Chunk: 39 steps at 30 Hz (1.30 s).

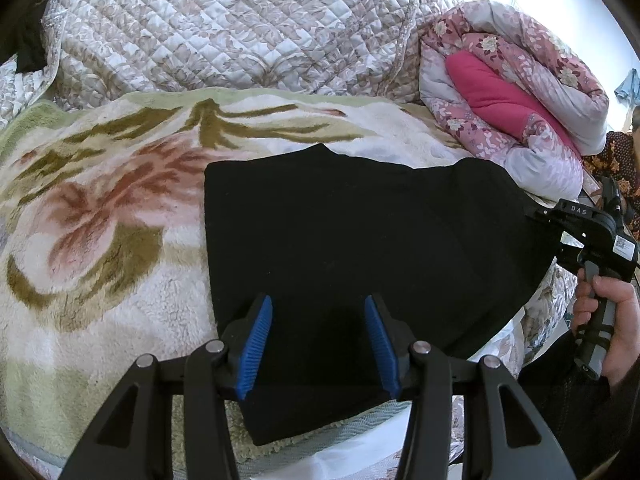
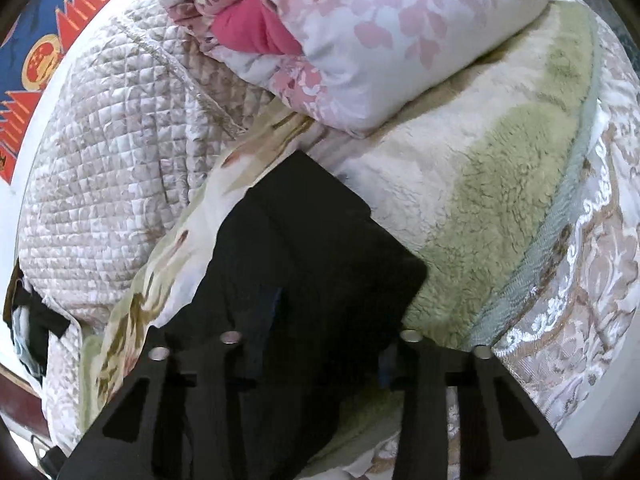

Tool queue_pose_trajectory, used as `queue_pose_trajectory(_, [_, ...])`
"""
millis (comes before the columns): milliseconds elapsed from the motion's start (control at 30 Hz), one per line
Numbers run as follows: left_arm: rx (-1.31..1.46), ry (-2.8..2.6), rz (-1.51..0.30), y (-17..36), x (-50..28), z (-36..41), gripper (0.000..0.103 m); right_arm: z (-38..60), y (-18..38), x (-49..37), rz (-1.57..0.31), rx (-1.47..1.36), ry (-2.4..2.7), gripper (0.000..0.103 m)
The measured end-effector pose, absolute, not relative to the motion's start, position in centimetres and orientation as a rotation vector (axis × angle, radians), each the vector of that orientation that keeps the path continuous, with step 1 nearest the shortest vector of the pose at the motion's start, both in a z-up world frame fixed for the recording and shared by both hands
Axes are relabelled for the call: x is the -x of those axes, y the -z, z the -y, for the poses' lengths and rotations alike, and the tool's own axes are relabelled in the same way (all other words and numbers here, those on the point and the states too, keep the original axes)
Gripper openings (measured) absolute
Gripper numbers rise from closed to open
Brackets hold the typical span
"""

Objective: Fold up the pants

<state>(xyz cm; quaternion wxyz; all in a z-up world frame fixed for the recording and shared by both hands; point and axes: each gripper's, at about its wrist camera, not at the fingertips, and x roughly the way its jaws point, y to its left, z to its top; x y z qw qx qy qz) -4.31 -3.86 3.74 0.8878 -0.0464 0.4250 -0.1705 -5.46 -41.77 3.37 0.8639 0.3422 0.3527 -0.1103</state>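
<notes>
Black pants (image 1: 360, 240) lie folded between left gripper's (image 1: 318, 346) spread blue pads

Bed w/ a fluffy cream blanket (image 1: 100, 320), green, olive & pink floral print, spread across the near part. Far side: beige quilted coverlet (image 1: 224, 28), diamond stitching. Far right: rolled pink floral duvet (image 1: 516, 72) w/ magenta lining. Bright daylight at far right. In right wrist view, blue & red patterned hanging (image 2: 44, 52) on the wall, far left.
</notes>
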Motion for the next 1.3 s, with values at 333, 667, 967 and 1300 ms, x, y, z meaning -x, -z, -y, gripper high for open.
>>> queue_pose_trajectory(333, [0.136, 0.327, -0.874, -4.0, 4.2, 2.5, 0.051, 39.4, -6.7, 6.1, -0.677, -0.592, 0.158, 0.023])
queue_pose_trajectory(667, [0.193, 0.273, -0.873, -4.3, 3.9, 0.2, 0.051, 33.0, -10.8, 4.5, -0.649, -0.426, -0.015, 0.022])
queue_pose_trajectory(967, [0.243, 0.173, -0.906, -4.0, 3.3, -2.3, 0.051, 24.3, -11.7, 3.6, -0.677, -0.274, -0.215, 0.022])
queue_pose_trajectory(1300, [0.334, 0.095, -0.92, -3.5, 2.9, -5.3, 0.051, 13.6, -4.1, 3.3, -0.878, -0.067, -0.426, 0.022])
